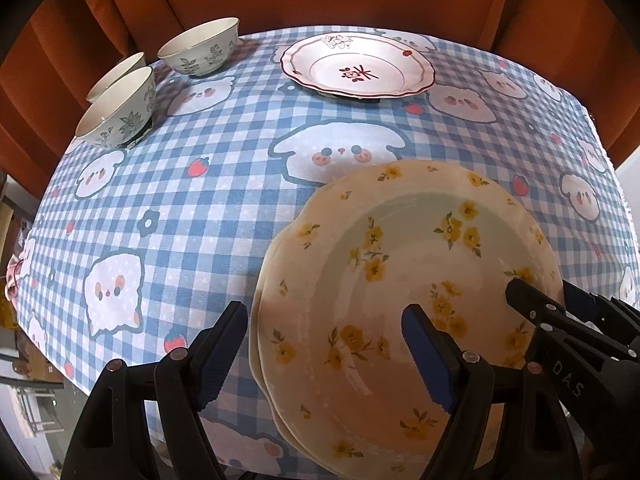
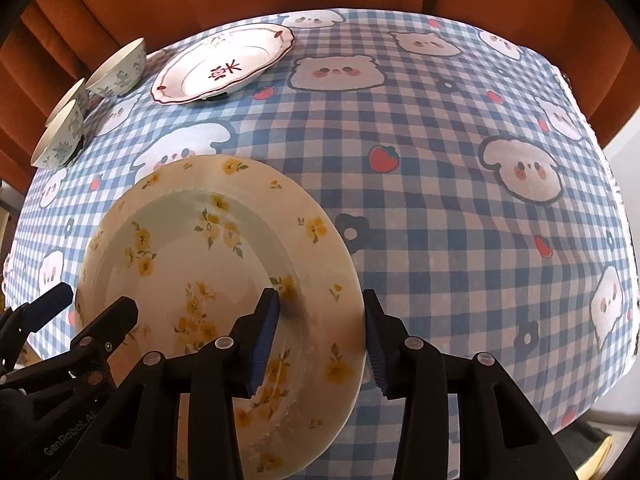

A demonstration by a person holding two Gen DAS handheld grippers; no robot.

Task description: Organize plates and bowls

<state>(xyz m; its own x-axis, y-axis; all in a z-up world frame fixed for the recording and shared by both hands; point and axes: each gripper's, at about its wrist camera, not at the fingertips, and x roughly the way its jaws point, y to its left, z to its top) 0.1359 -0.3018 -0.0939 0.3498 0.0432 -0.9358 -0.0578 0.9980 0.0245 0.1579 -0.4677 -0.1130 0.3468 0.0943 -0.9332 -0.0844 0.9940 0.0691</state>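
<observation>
Step in hand, as judged: stacking. Yellow-flowered plate [image 2: 208, 280] lies near, atop a matching one. Right gripper [image 2: 320, 344] straddles its right rim, jaws parted, not pressing. Left gripper [image 1: 320, 354] wide open, straddles the left rim, empty. Next: red-trimmed plate [image 1: 357, 66], far.

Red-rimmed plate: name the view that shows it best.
Left wrist view: the red-rimmed plate sits near centre at the table's far edge, its whole rim and red motif clear. The right wrist view shows it too, but stretched sideways toward the upper left.
</observation>
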